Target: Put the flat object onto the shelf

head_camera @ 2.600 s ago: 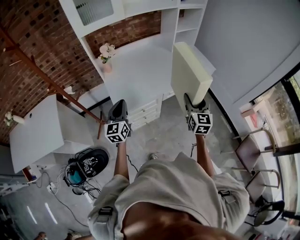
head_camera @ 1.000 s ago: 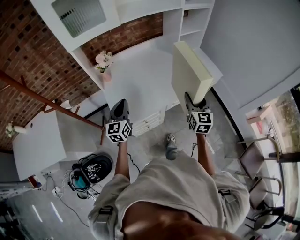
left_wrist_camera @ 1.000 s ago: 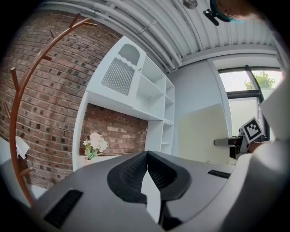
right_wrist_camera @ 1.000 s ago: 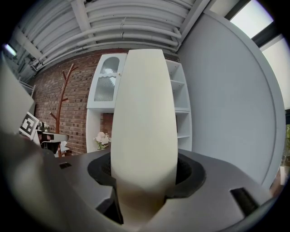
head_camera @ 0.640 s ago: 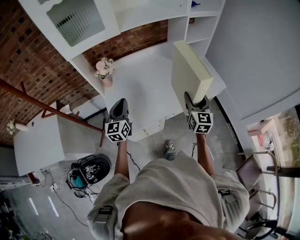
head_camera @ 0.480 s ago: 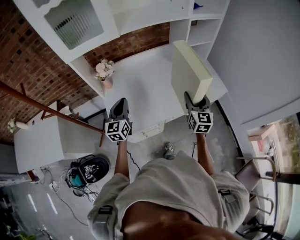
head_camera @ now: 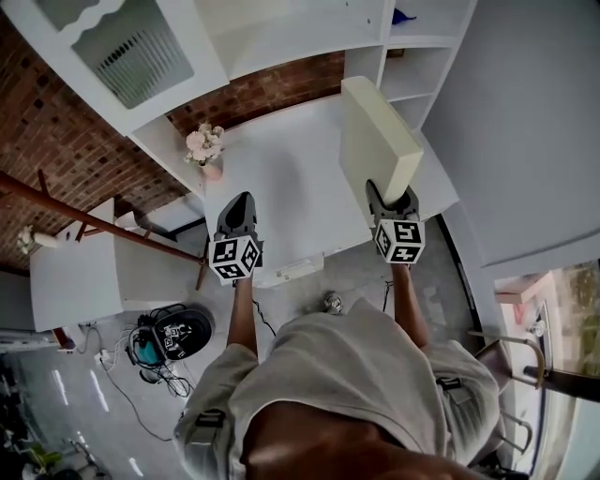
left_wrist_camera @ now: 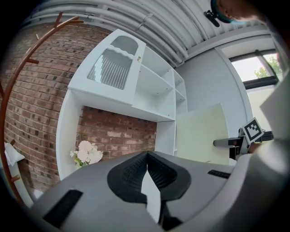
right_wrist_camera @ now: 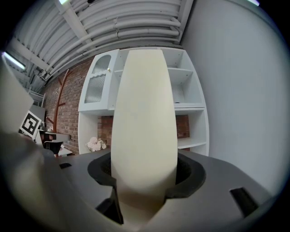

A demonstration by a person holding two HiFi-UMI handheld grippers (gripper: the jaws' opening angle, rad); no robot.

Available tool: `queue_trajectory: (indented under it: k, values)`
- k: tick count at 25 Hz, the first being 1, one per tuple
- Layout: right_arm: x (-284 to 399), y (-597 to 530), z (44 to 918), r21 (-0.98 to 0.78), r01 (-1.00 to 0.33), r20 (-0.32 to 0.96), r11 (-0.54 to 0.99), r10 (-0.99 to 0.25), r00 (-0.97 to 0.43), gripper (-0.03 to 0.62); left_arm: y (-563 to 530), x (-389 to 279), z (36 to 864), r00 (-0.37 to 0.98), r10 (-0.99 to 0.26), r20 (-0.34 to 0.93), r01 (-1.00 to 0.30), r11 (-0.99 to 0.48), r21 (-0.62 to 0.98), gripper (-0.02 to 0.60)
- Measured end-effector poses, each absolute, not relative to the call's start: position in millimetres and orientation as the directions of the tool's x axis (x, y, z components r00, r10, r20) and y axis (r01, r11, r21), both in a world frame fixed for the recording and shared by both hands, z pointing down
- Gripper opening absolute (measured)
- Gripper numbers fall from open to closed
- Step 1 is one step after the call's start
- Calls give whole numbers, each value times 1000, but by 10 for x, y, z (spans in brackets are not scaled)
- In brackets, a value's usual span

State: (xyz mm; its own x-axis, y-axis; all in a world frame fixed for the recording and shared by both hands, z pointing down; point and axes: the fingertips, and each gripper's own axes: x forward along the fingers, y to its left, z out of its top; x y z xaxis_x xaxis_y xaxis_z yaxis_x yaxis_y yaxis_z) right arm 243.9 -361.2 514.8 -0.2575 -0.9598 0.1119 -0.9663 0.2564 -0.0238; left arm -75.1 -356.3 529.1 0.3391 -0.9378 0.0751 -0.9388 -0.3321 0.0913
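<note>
Flat object (head_camera: 375,141) gripped by right tool (head_camera: 392,199); left tool (head_camera: 238,199) closed; something blue (head_camera: 400,16), perhaps, on shelf (head_camera: 410,68).

Thick cream flat panel (head_camera: 371,127), on edge, clamped in right tongs (head_camera: 387,195), near white shelf unit (head_camera: 413,67)

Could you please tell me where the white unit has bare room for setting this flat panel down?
The white counter is bare from the flower vase at its left rear across to the open shelves on the right, whose lower compartments also look bare. Only the vase corner is occupied.
</note>
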Motion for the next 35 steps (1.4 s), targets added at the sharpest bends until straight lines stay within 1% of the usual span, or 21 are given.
queue_trajectory:
  k: [5, 15, 27, 35]
  values:
    - [2576, -3752, 5174, -29, -961, 107, 277, -955, -278, 276, -3607, -596, 5329, 329, -941, 81, -943, -322, 85, 15]
    - [2626, -3816, 5223, -27, -959, 112, 282, -953, -283, 275, -3578, -638, 5391, 311, -945, 101, -949, -303, 81, 15]
    - [2328, -3734, 5110, 23, -973, 115, 229, -968, -225, 275, -3636, -954, 5445, 363, -926, 99, -929, -353, 111, 15]
    - [2213, -3757, 4771, 80, -979, 66, 188, -981, -183, 275, -3750, -1155, 5374, 399, -914, 73, -913, -389, 122, 15]
